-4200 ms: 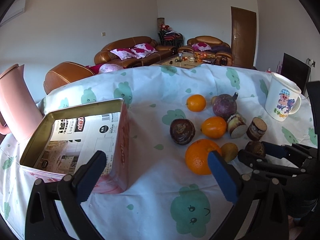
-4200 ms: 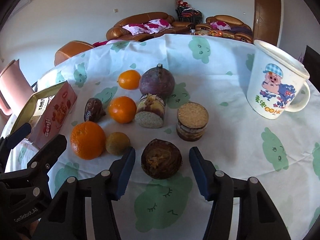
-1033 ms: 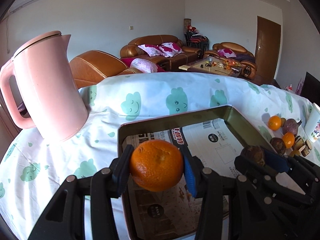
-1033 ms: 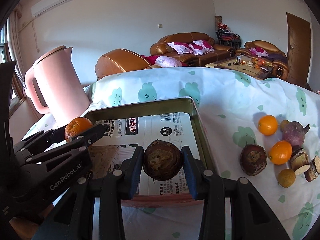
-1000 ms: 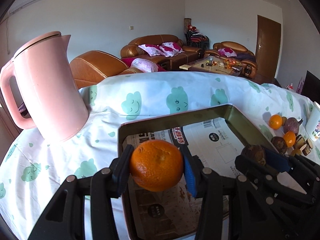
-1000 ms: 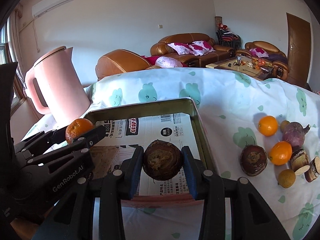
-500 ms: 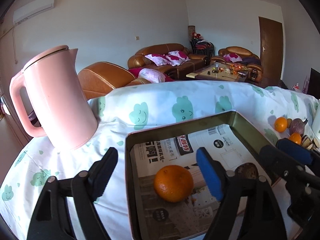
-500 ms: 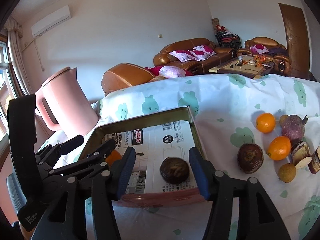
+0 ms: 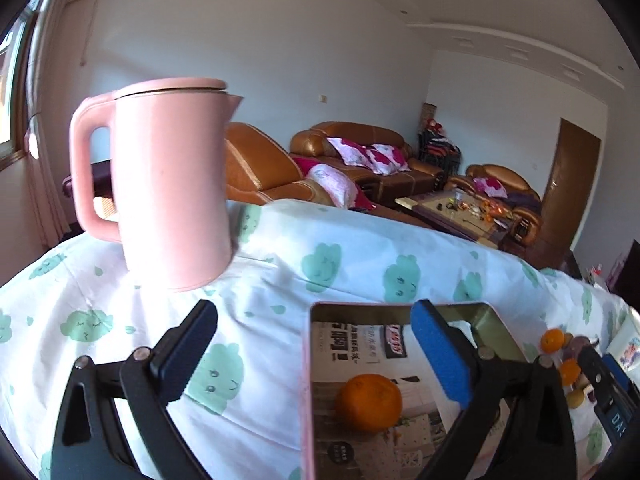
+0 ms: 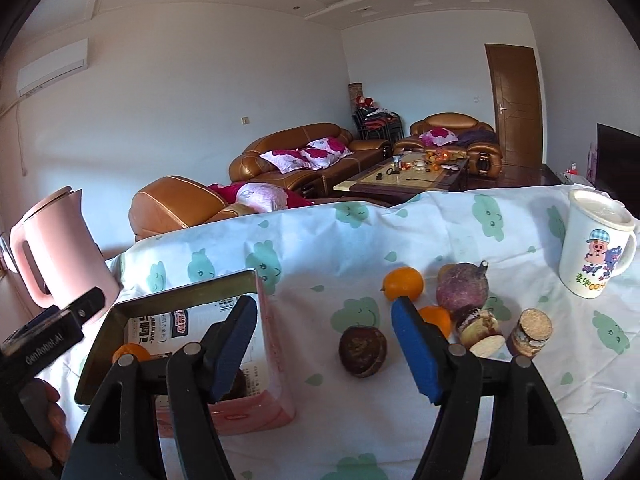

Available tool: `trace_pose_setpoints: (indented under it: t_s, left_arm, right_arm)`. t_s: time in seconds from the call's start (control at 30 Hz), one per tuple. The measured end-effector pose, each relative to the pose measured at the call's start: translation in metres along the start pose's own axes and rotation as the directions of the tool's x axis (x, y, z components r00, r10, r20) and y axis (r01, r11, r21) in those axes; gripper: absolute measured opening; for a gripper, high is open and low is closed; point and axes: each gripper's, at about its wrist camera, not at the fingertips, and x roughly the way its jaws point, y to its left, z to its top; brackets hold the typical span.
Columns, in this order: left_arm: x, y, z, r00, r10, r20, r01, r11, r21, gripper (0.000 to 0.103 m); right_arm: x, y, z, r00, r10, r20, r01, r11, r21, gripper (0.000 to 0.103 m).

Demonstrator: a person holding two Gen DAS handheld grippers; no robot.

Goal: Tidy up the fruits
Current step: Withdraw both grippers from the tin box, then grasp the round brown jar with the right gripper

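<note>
A pink tin box [image 9: 306, 392] lined with newspaper sits on the cloud-print tablecloth. A large orange [image 9: 368, 402] lies inside it; it also shows in the right wrist view [image 10: 131, 353]. A dark brown fruit [image 10: 237, 385] lies in the box [image 10: 276, 360], mostly hidden by a finger. My left gripper [image 9: 316, 354] is open and empty, raised above the box's left edge. My right gripper [image 10: 324, 346] is open and empty, above the box's right side. On the cloth lie a dark fruit [image 10: 362, 346], two small oranges [image 10: 402, 283] and a purple fruit [image 10: 462, 286].
A pink kettle [image 9: 168, 196] stands left of the box, close to my left gripper. A white cartoon mug [image 10: 596, 246] stands at the far right. Two cut pieces [image 10: 480, 330] [image 10: 530, 332] lie by the fruits. Sofas and a coffee table stand behind the table.
Both grippers opened and let go: the orange and the dark fruit now lie in the box. Both grippers have lifted and drawn back, the left swinging left, the right toward the loose fruits.
</note>
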Motion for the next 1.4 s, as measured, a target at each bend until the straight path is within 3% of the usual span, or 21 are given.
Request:
trace_pose_setpoints:
  t_s: [0.1,0.2,0.33,0.5,0.77,1.07,1.3,1.4]
  left_arm:
    - [-0.003,0.009,0.001,0.996,0.072,0.042,-0.071,0.997,-0.029,0.099]
    - [-0.005,0.0,-0.005,0.996,0.066,0.059,-0.067,0.998,0.018,0.099]
    - [-0.009,-0.022,-0.016,0.999,-0.036,0.025,0.034,0.996,0.086,0.099]
    - [-0.016,-0.051,-0.03,0.988,-0.149,-0.031,0.152,0.975,0.159,0.099]
    - [-0.025,-0.087,-0.049,0.972,-0.211,-0.1,0.228,0.948,0.222,0.099]
    - [-0.045,-0.136,-0.07,0.951,-0.278,-0.135,0.308,0.894,0.327,0.099]
    - [-0.051,-0.175,-0.086,0.918,-0.325,-0.225,0.388,0.853,0.35,0.099]
    - [-0.056,-0.192,-0.093,0.917,-0.323,-0.234,0.393,0.832,0.391,0.099]
  right_arm:
    - [0.001,-0.004,-0.003,1.0,-0.02,-0.014,0.02,1.0,-0.005,0.071]
    - [0.001,-0.004,-0.005,0.999,-0.021,-0.028,0.02,1.0,-0.02,0.071]
    - [-0.003,-0.001,-0.008,0.999,-0.013,-0.029,0.012,0.999,-0.049,0.071]
    - [-0.007,-0.008,-0.011,0.999,-0.029,-0.046,0.026,0.997,-0.068,0.071]
    - [-0.018,-0.058,-0.011,0.992,-0.099,-0.073,0.096,0.994,-0.05,0.071]
    - [-0.026,-0.149,-0.01,0.978,-0.143,-0.149,0.158,0.983,0.092,0.071]
    - [-0.006,-0.16,-0.014,0.959,-0.081,-0.273,0.107,0.991,0.082,0.069]
    - [0.005,-0.16,-0.013,0.945,-0.1,-0.311,0.121,0.992,0.048,0.064]
